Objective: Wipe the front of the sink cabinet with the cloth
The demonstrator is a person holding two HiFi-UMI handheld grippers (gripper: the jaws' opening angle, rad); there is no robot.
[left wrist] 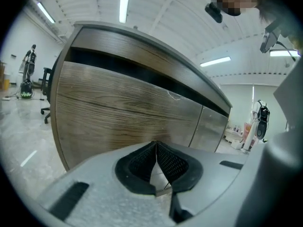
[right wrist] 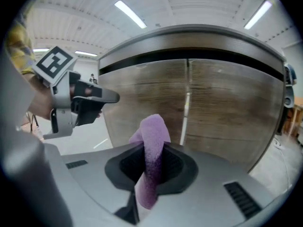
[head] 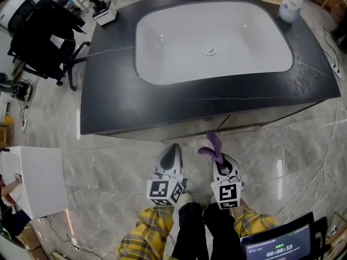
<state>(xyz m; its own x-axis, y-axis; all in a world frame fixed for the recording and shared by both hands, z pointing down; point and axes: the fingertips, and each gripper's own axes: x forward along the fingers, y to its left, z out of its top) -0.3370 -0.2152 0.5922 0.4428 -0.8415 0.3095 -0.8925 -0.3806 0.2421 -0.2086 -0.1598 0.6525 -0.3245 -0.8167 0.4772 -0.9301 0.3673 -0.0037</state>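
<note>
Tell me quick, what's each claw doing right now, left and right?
Left claw: shut, nothing between its jaws.
Right claw: shut on the purple cloth.

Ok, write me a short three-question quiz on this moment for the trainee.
1. True or false: the left tongs are shut with nothing between them.
2. Which holds the cloth? A: left tongs. B: right tongs. C: neither.
3. Fill in: the cabinet front shows a ___ grain.
Key: 1 true; 2 B; 3 wood.
</note>
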